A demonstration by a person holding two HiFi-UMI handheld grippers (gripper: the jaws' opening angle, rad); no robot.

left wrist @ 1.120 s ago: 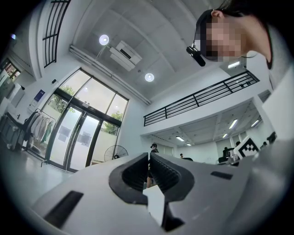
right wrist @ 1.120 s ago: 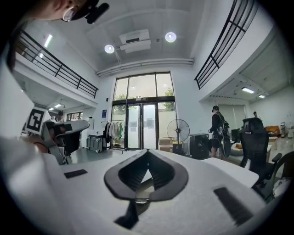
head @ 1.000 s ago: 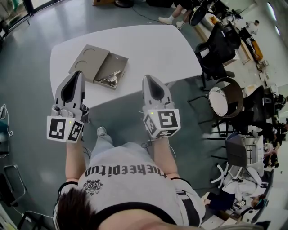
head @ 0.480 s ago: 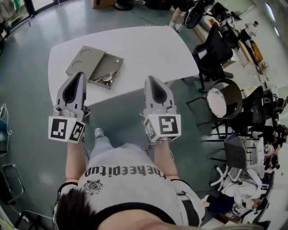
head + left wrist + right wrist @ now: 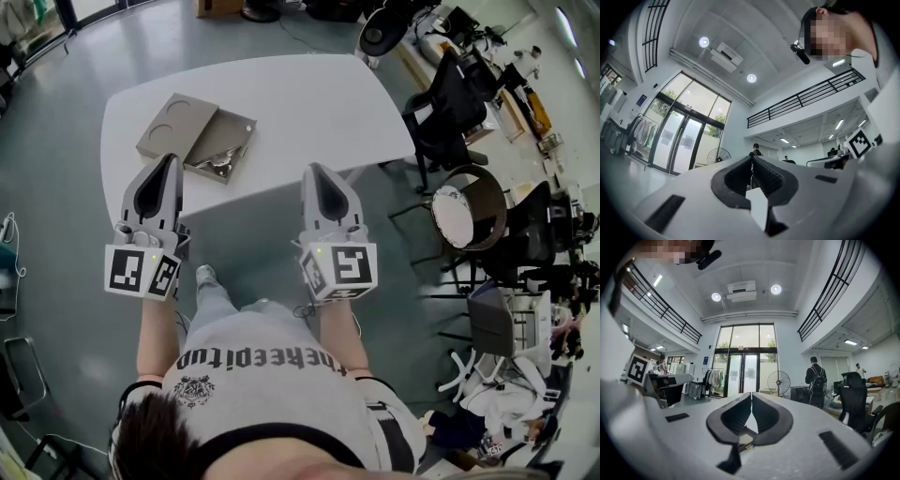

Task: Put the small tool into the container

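Your left gripper (image 5: 169, 161) and right gripper (image 5: 315, 171) are both pressed together, empty. The open flat tan box (image 5: 234, 131), small silvery tool (image 5: 222, 165) inside, lies just beyond the left tips.

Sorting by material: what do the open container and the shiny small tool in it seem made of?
The container looks matte grey-brown, perhaps moulded plastic or card: its lid has two pressed round recesses. The small tool glints brightly, so probably metal.
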